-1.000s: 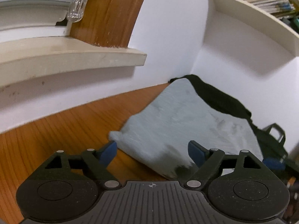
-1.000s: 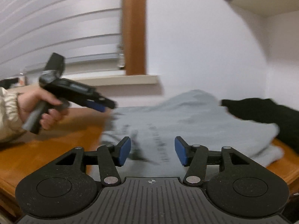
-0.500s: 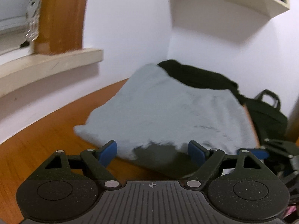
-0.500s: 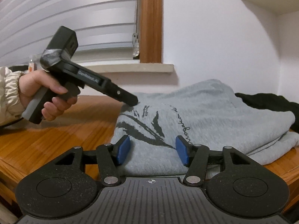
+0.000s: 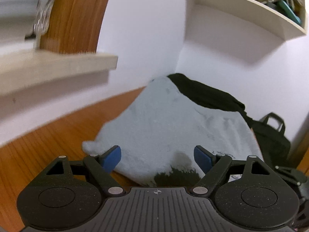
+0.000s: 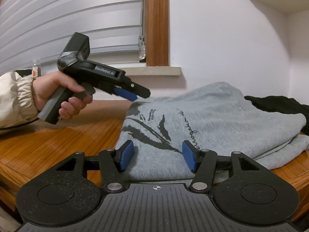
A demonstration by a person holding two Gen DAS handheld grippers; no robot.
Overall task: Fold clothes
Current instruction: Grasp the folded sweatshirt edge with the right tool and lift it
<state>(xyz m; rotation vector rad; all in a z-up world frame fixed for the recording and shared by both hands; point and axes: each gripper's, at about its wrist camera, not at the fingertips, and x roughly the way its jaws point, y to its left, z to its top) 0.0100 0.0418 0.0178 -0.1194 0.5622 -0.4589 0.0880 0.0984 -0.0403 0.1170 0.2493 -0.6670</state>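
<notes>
**Operator:** Starting nearest me. My right gripper (image 6: 157, 155) is partly open, its blue pads (image 6: 126, 155) standing apart with nothing between them; it hovers over the near edge of the grey sweatshirt (image 6: 212, 119) without pressing on it. My left gripper (image 5: 157, 158) is wide open and also empty. In the right wrist view it hangs just above the sweatshirt's left edge, held by the person's hand (image 6: 58, 94).

**Supervisor:** Where is the garment?

**Operator:** It lies on the wooden table (image 6: 67, 135), already doubled over, with a dark leaf print and a line of script facing up. A layered edge shows on its right side. Beyond it lies a black garment (image 6: 280, 104), touching or overlapping the far corner; I cannot tell which. Further right, in the left wrist view, a black bag (image 5: 272, 135) sits against the wall. Behind everything are the window sill (image 6: 154, 70) and a wall shelf (image 5: 241, 5).

**Supervisor:** Handling characteristics?

**Operator:** Judged from the surface, it is thick fleece: soft, limp, fairly light and not slippery. It will sag when lifted and the layers may slide apart.

**Supervisor:** Recommended hold?

**Operator:** Pinch through all layers at the two near corners, one gripper on each, taking a deep bite of cloth. A grip on the top layer alone would likely undo the fold. Keep clear of the black garment when lifting.
</notes>
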